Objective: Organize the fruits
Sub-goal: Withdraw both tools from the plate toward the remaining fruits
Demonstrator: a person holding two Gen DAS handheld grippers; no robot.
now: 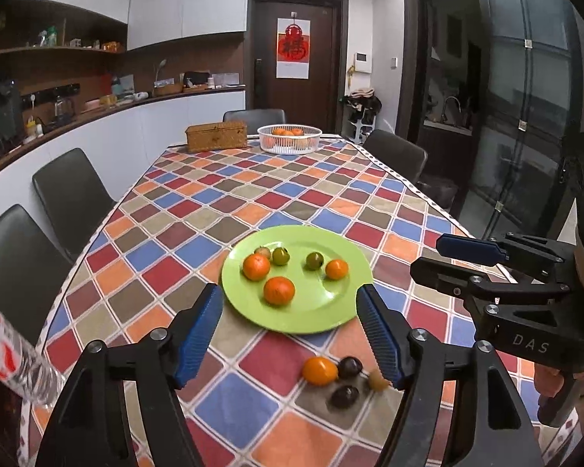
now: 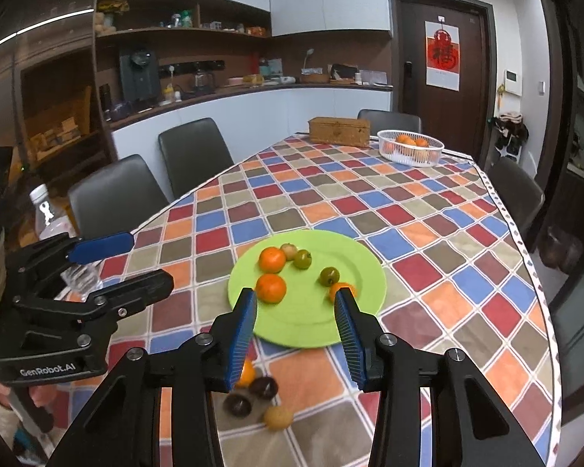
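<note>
A green plate (image 1: 253, 311) (image 2: 303, 323) lies on the checked tablecloth and carries several fruits: three oranges, one of them (image 1: 256, 267), and small green ones (image 1: 314, 260). Closer to me on the cloth lie an orange (image 1: 319, 370) (image 2: 247, 373), two dark plums (image 1: 349, 367) (image 2: 239, 404) and a small tan fruit (image 1: 377, 381) (image 2: 278, 417). My left gripper (image 1: 289, 295) (image 2: 148, 260) hovers open above the plate's near edge, holding nothing. My right gripper (image 2: 296, 296) (image 1: 432, 255) is beside it on the right, also open and holding nothing.
A white basket (image 1: 289, 139) with oranges and a wicker box (image 1: 216, 136) stand at the table's far end. A plastic bottle (image 1: 7, 354) stands at the near left. Dark chairs (image 1: 70, 194) line the left side; the table edge (image 2: 525, 257) runs along the right.
</note>
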